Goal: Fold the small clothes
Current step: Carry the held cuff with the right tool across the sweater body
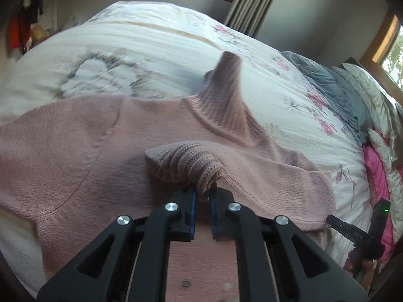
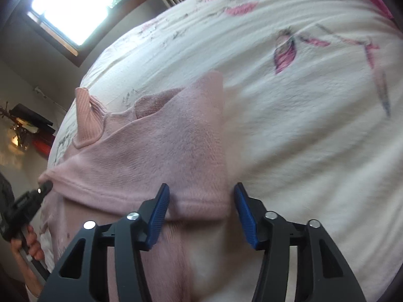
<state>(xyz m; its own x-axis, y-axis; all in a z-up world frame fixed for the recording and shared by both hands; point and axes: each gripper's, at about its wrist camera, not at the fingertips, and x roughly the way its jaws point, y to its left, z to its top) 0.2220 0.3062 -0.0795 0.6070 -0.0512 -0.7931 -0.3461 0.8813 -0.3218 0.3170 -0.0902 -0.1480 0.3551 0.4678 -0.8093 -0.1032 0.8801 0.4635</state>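
A pink knit turtleneck sweater (image 1: pixel 75 151) lies spread on the bed, on a white floral bedspread (image 1: pixel 141 42), its ribbed collar (image 1: pixel 224 100) standing up in a peak. One ribbed sleeve cuff (image 1: pixel 183 166) is lifted over the body of the sweater, pinched between the closed fingers of the left gripper (image 1: pixel 202 196). At the sweater's folded side edge, the right gripper (image 2: pixel 200 209) hangs with its blue-padded fingers (image 2: pixel 158 214) wide apart, straddling the hem but clamping nothing. Grey and pink bedding (image 1: pixel 352 100) is piled along the far side of the bed.

The grip on the cuff looks shallow, only a small tuft of knit, so a sideways pull could let it slip out and drop the sleeve crooked. The stretchy knit may also drag the layer beneath and bunch the fold, since the right gripper pins nothing down.
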